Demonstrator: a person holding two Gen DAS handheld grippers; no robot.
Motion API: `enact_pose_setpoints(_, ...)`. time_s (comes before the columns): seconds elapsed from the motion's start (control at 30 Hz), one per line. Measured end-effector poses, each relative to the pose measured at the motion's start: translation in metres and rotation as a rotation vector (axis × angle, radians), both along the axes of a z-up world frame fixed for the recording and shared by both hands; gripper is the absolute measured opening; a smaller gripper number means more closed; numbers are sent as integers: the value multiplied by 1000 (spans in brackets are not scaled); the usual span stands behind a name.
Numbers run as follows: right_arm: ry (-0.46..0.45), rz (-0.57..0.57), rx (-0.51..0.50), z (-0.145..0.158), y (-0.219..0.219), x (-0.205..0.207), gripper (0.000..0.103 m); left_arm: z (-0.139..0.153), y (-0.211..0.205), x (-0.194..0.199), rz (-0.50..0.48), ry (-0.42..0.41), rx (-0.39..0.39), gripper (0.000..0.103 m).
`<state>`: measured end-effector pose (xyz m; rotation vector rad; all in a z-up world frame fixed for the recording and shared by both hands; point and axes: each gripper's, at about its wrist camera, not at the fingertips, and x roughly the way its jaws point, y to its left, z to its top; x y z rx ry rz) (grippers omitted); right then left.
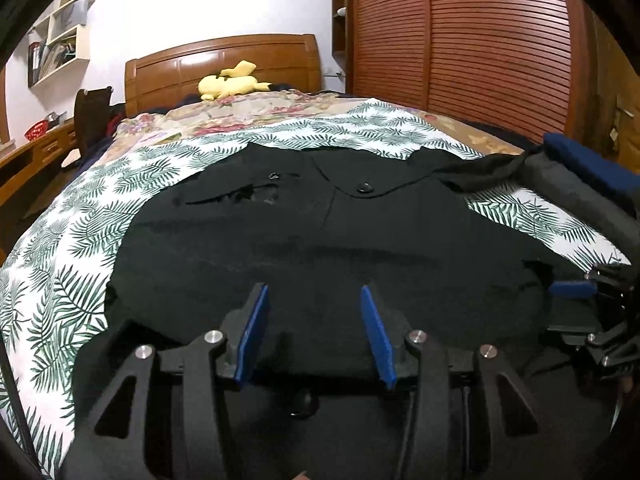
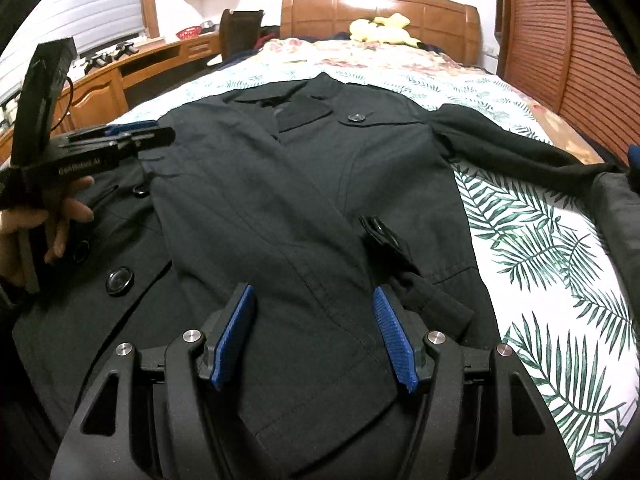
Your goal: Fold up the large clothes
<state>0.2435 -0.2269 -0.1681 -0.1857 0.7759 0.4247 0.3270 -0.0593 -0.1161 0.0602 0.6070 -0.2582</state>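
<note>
A black coat [image 1: 320,232] lies front up on the bed's palm-leaf sheet [image 1: 72,240]. In the right wrist view the coat [image 2: 248,184] has one sleeve folded diagonally across its front, and the other sleeve [image 2: 520,148] stretches out to the right. My left gripper [image 1: 313,292] hovers open low over the coat's near part, with nothing pinched between its blue pads. My right gripper [image 2: 314,292] is open above the folded sleeve and hem. A hand [image 2: 60,216] holds the left gripper [image 2: 160,134] over the coat's left side. The right gripper [image 1: 568,292] shows at the right edge.
A yellow plush toy [image 1: 228,84] lies by the wooden headboard [image 1: 224,64]. Slatted wardrobe doors [image 1: 460,32] stand to the right of the bed. A wooden desk [image 2: 132,64] and a chair [image 2: 240,28] are on the left. A dark bundle [image 1: 580,192] rests at the bed's right edge.
</note>
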Motion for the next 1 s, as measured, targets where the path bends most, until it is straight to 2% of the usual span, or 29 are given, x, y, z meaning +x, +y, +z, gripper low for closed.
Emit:
enact_pose_setpoints(0.23,-8,-13,15,7,-1,-2,63,-1,7,-1,9,-6,-36,46)
enact_pose_setpoints(0.5,-98,-90,40,50,-26,13,65,-2,7,-3,11,-12,-36,46)
enact_pose_setpoints(0.63,-125,-146,42,72,-47,45,68,-2,4,-4,-1,-13,-28,46)
enact_pose_setpoints(0.73,-114,-210,59,79,-69,80,70,-1,3,-4,-8,-14,-24,46)
enact_pose_setpoints(1.0,0,-413,89,57,-134,178,70,0,0,-5,-24,-18,-16,46)
